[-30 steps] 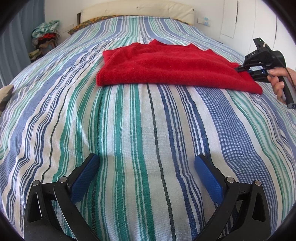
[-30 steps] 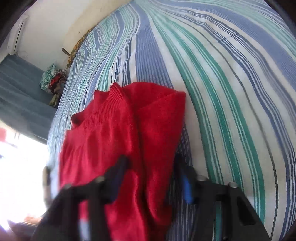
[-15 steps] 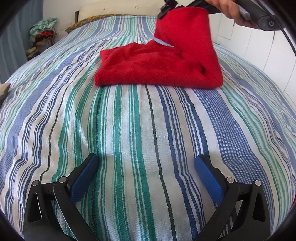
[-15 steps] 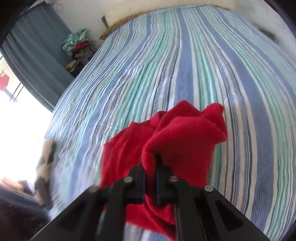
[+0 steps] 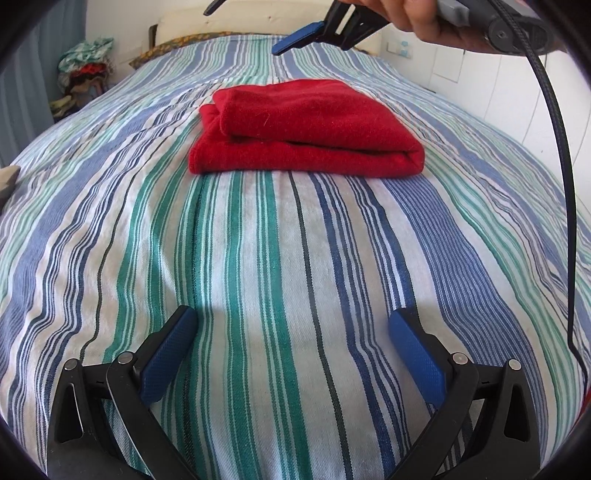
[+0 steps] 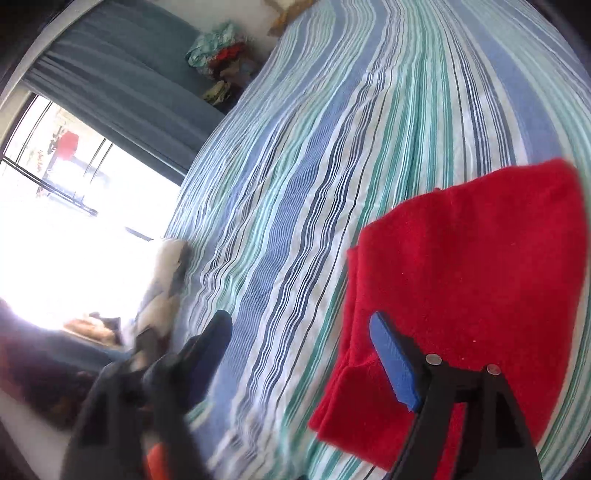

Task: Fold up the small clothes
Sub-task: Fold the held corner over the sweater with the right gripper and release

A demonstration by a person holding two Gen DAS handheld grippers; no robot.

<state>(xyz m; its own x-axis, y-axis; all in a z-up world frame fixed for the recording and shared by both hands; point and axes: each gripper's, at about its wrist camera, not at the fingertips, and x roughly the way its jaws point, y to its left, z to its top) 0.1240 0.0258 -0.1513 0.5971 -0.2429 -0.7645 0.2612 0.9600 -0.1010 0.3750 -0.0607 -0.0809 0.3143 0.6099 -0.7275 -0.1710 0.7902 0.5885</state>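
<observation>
Red sweater point(image 5: 306, 127) folded double, lying free on striped bedspread point(image 5: 258, 258); right gripper point(image 6: 299, 345) above, jaws opening and empty, left gripper point(image 5: 291, 350) spread empty; fold release step, next probably smoothing or another fold.

— What sort of room is this?
— A bedroom in a home: a wide bed point(image 5: 258, 258) under a striped bedspread, its pale headboard point(image 5: 236, 22) against the wall.
— Anything else?
— A heap of clothes point(image 5: 86, 70) beside blue-grey curtains point(image 6: 122, 77), a bright window point(image 6: 55, 206) — and white cupboard doors point(image 5: 517, 92).
</observation>
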